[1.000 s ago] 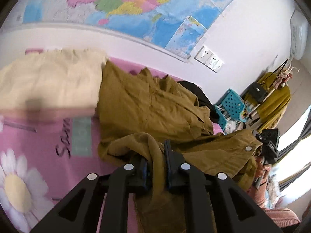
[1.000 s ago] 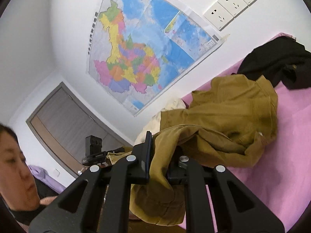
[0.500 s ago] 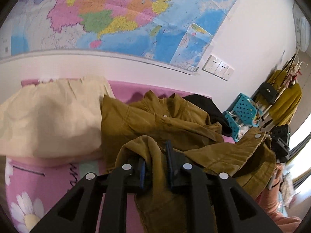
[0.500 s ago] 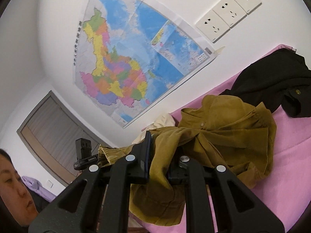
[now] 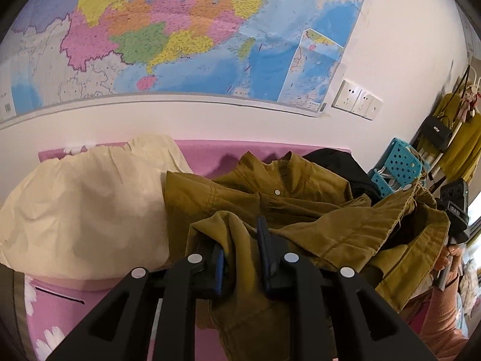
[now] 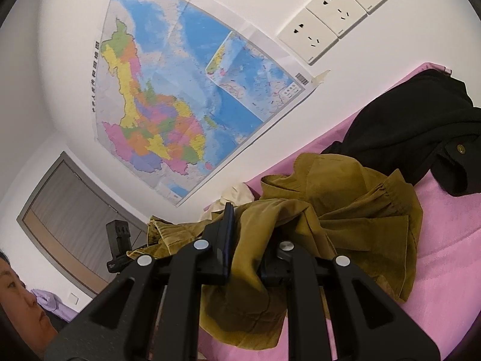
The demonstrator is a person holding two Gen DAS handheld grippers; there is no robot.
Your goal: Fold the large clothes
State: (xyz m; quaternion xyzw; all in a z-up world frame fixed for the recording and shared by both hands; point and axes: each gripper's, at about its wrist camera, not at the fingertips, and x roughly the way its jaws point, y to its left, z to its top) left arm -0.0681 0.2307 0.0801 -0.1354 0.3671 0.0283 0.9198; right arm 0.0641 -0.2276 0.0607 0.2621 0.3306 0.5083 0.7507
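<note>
Both hand-held grippers (image 5: 240, 251) (image 6: 245, 240) on olive shirt (image 5: 300, 210) (image 6: 345, 207)

On the bed (image 5: 207, 150), the shirt (image 5: 270, 198) lies in the middle against the far edge by the wall, a pillow (image 5: 90, 204) just left of it, a jacket (image 6: 421, 138) just right.

**Pink bedspread carrying three garments**

A pink bed cover (image 5: 54, 307) printed with white daisies is lying beneath both grippers. A cream garment (image 5: 87, 207) is resting ahead-left of the left gripper, touching the olive garment (image 5: 228, 195) straight ahead. A black garment (image 6: 415, 138) is lying ahead-right of the right gripper, by the wall.
</note>
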